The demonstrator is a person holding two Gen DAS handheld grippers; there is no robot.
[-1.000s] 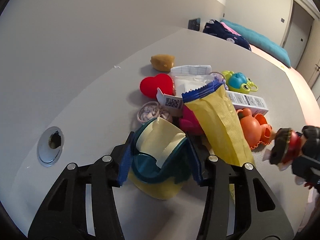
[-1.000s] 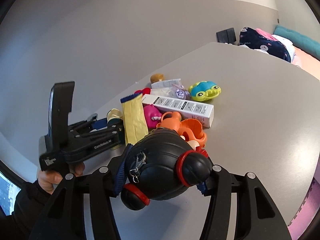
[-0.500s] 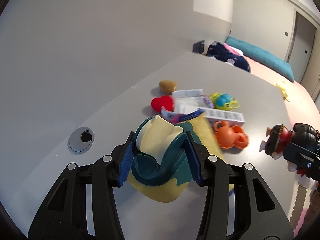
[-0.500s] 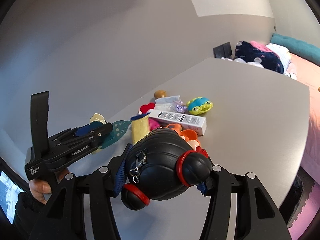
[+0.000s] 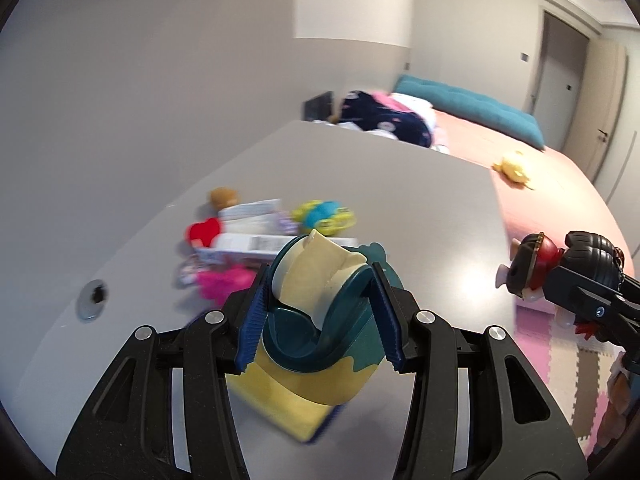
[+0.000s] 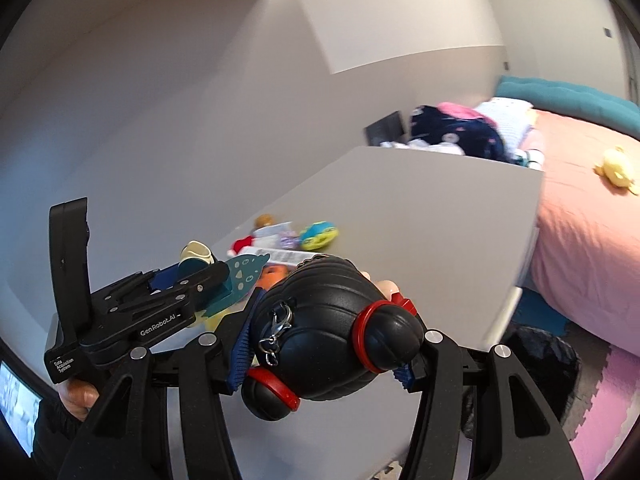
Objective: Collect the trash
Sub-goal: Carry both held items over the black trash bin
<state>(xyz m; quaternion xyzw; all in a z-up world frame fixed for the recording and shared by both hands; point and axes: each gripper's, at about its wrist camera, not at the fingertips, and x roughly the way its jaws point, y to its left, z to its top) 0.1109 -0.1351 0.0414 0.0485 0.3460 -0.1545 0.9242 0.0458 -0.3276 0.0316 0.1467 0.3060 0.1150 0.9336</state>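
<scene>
Holding a soft teal-and-yellow plush wrapper clenched mid-body, the left tool compresses it; the right tool grips a black-and-red doll.

A grey table fills the middle of the left view, with a round metal cable hole at its left edge. Behind it, upper right, lies a pink bed with a teal cushion, a dark blue bundle of cloth and a yellow soft toy. A door stands far right; a pink foam mat covers the floor lower right
</scene>
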